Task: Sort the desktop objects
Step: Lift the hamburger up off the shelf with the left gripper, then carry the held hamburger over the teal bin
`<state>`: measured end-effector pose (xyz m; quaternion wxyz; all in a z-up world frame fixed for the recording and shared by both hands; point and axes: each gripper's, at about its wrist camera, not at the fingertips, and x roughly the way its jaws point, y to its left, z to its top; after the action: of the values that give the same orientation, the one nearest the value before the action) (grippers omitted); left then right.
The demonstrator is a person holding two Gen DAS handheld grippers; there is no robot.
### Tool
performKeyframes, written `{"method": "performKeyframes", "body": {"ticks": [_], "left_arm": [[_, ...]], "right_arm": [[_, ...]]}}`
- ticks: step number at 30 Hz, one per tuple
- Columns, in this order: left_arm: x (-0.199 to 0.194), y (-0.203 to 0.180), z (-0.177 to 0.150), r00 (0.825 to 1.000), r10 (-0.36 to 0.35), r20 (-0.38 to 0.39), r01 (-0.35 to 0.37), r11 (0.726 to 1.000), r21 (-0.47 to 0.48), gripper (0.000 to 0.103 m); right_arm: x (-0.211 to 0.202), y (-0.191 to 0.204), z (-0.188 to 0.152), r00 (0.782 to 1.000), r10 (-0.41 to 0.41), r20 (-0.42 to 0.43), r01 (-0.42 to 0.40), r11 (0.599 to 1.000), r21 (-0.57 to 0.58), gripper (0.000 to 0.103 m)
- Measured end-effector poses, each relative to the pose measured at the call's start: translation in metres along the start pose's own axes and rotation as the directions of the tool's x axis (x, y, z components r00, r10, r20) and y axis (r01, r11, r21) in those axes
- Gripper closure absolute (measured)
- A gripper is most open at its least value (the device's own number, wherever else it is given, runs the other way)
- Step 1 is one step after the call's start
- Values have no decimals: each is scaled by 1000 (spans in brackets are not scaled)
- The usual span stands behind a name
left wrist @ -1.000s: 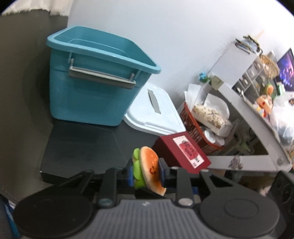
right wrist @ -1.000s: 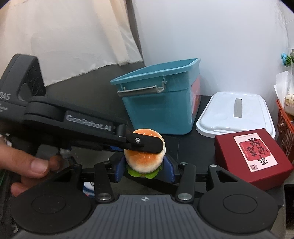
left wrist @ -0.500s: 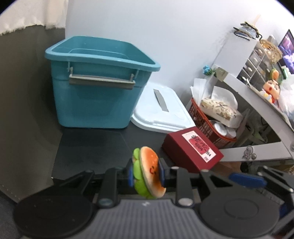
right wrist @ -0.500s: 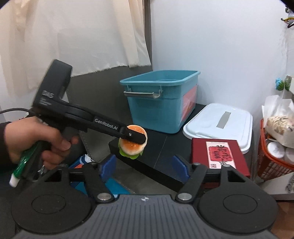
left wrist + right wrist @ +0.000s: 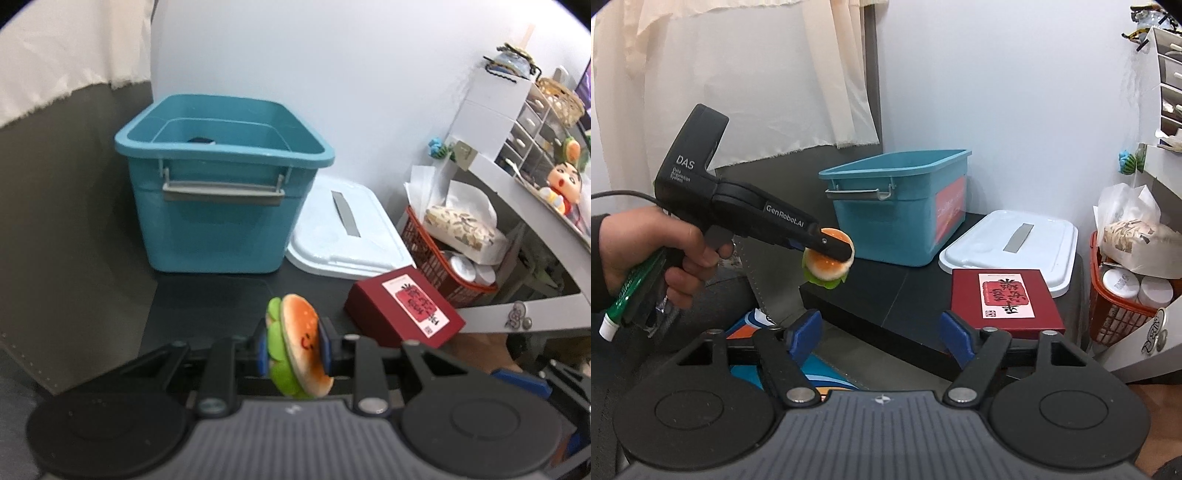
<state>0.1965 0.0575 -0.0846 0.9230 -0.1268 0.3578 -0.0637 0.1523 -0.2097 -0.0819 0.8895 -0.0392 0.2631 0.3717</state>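
Black desk (image 5: 207,295), frame centre: the left gripper (image 5: 293,345) alone now clamps the burger (image 5: 299,343); the right gripper (image 5: 881,332), having let go, is opening, empty. Bin (image 5: 221,184) likely next.

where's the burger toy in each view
Left wrist view: burger toy at lower centre, on edge, pinched between the left gripper fingers, in front of the teal bin.
Right wrist view: left of centre, held in the air by the left gripper, left of the bin and off the black table; the right gripper is opening, nothing in it.
Shared landmark: the red box beside the white lid.
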Motion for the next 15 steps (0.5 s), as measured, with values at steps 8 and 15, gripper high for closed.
{"method": "performKeyframes", "body": {"ticks": [8, 15], "left_arm": [[-13, -7, 14, 998, 57, 6, -57, 998, 12, 74], [-27, -8, 30, 996, 90, 19, -90, 996, 7, 74]], "right_arm": [[-3, -15, -15, 1000, -18, 20, 17, 999, 33, 22], [-2, -13, -24, 1000, 5, 27, -6, 999, 51, 22]]}}
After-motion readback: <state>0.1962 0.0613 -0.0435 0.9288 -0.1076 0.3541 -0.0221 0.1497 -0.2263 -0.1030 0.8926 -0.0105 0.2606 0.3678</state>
